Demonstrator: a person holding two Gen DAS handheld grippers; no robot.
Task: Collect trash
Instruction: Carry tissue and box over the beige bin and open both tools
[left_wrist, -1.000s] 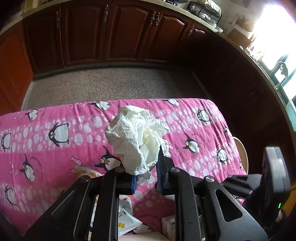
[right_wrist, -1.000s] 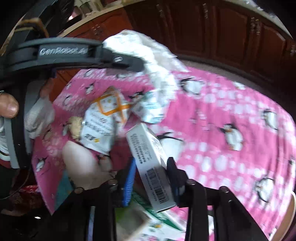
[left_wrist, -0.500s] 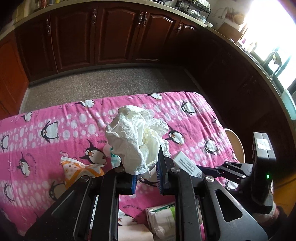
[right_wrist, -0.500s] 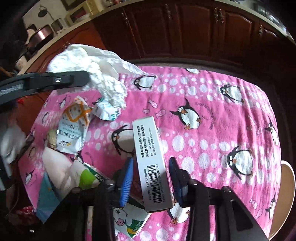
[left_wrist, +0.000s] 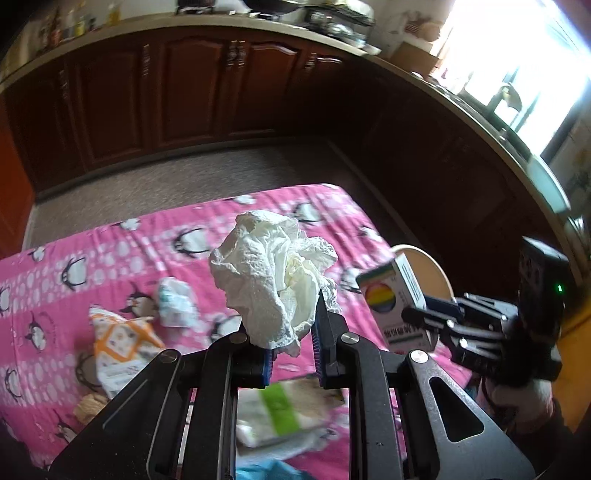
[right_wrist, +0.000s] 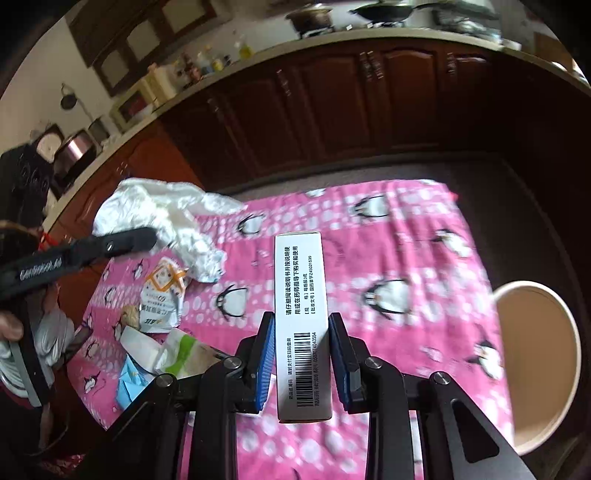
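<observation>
Pinching crumpled tissue (left_wrist: 273, 280) in left gripper (left_wrist: 291, 341), box (right_wrist: 301, 321) in right gripper (right_wrist: 303, 354) (both aloft)

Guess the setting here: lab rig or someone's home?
Most likely a home kitchen: dark wooden cabinets run under a long countertop carrying bottles, with a pot and a wok on a stove. The work surface is a table under a pink penguin cloth.
</observation>
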